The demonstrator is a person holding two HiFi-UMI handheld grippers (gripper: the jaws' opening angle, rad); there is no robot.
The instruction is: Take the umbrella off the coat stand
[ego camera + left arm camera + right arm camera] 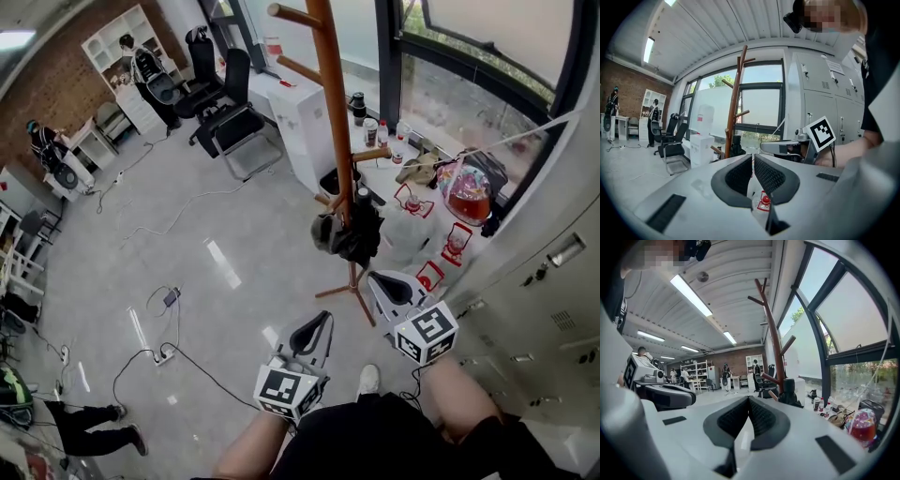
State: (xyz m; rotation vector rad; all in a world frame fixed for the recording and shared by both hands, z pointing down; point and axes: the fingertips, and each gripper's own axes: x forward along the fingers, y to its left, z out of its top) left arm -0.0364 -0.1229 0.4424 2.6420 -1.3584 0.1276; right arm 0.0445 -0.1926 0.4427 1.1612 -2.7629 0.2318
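Note:
A brown wooden coat stand (334,122) rises near the window, and its feet rest on the grey floor. A black folded umbrella (352,232) hangs on one of its low pegs. Both grippers are held short of the stand and point toward it. My left gripper (323,319) is shut and empty, below and left of the stand's foot. My right gripper (377,277) is also shut with nothing in it, close to the stand's base. The left gripper view shows the stand (734,103) and umbrella (737,146) beyond the shut tips (753,157). In the right gripper view the umbrella (790,392) hangs right of the tips (748,399).
A white cabinet (302,117) and black office chairs (230,108) stand behind the coat stand. Water jugs (409,230), bottles and a colourful bag (466,187) crowd the window side. Grey lockers (548,281) line the right. Cables (169,352) lie on the floor. People stand at the far shelves (141,61).

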